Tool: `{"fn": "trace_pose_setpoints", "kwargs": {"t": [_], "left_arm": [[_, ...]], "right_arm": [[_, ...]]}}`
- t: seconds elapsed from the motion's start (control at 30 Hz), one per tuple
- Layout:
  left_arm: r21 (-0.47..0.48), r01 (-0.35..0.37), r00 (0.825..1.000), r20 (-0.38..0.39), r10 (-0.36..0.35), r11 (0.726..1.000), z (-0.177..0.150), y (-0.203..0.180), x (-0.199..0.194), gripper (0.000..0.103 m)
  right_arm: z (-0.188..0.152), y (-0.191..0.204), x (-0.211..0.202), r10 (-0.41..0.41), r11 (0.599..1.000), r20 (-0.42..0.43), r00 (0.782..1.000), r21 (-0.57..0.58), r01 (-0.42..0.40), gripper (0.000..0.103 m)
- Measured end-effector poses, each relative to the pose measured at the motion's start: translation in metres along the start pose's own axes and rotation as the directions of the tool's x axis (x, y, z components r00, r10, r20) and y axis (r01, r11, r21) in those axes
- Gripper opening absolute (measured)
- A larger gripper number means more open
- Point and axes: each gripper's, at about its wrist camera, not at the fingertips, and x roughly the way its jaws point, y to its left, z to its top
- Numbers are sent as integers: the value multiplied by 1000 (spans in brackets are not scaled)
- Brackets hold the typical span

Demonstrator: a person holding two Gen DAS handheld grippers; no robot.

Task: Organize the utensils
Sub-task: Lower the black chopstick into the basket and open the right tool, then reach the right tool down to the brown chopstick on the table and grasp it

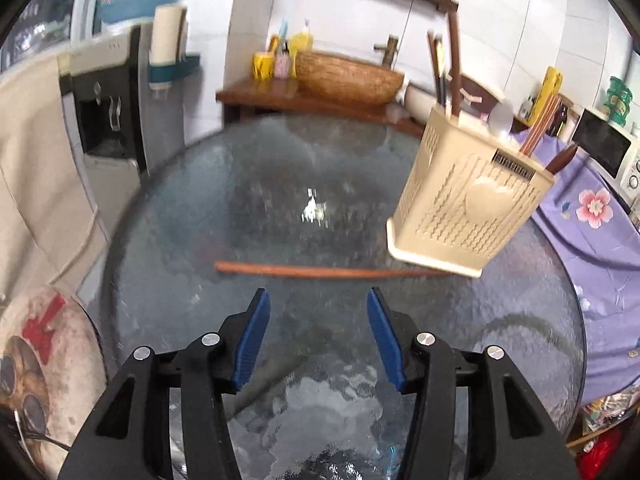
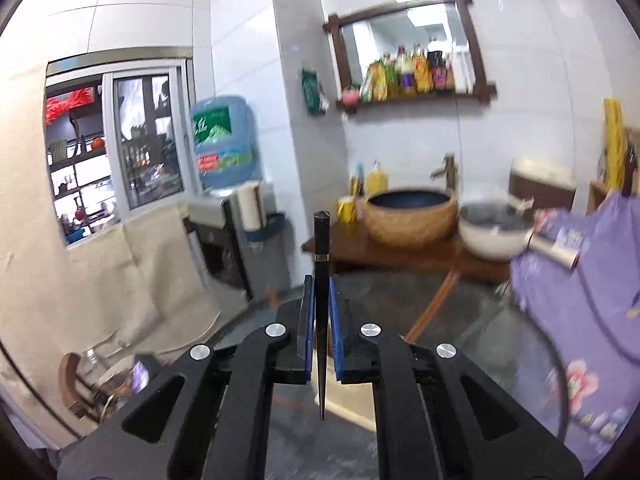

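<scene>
Right gripper [image 2: 319, 280] pinches a black tapered chopstick [image 2: 321, 252] upright; left gripper [image 1: 319, 298] gapes empty above a brown wooden chopstick [image 1: 320, 271] lying on the round glass table [image 1: 240, 200] beside the beige perforated plastic utensil holder [image 1: 460, 208].

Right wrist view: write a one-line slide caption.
Right gripper shut on a black chopstick, held upright above the glass table.

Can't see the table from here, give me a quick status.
Left gripper open, empty. Right gripper shut on black chopstick. Brown chopstick lies before holder. Nothing blocking.
</scene>
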Motion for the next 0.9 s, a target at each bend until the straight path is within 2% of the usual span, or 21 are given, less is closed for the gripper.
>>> {"fn": "trace_pose_setpoints", "kwargs": {"t": [0.1, 0.2, 0.33, 0.43, 0.53, 0.63, 0.8, 0.9], "left_arm": [[17, -17, 997, 69, 16, 1000, 13, -6, -13, 52], [51, -13, 993, 118, 7, 999, 32, -17, -23, 53], [102, 6, 975, 219, -29, 995, 71, -44, -36, 60], [130, 19, 968, 244, -51, 991, 93, -66, -34, 61], [139, 27, 966, 252, -62, 990, 98, -79, -30, 62], [129, 64, 971, 222, -92, 990, 85, -83, -19, 65], [118, 46, 986, 153, -64, 992, 55, -72, -2, 66], [99, 35, 989, 138, -48, 995, 41, -60, -1, 73]], "right_arm": [[21, -4, 6, -29, 1000, 33, 999, 3, 28, 8], [33, -7, 22, -97, 995, 52, 994, -16, 98, 8], [28, -12, 45, -122, 992, 30, 992, -13, 123, 8], [11, -15, 63, -131, 991, -7, 991, -8, 131, 8], [-8, -19, 79, -149, 989, -45, 988, -10, 148, 8], [-29, -26, 95, -155, 988, -87, 984, 5, 156, 8], [-59, -31, 117, -159, 987, -157, 975, 6, 162, 8], [-68, -30, 123, -159, 987, -164, 974, 0, 161, 8]]}}
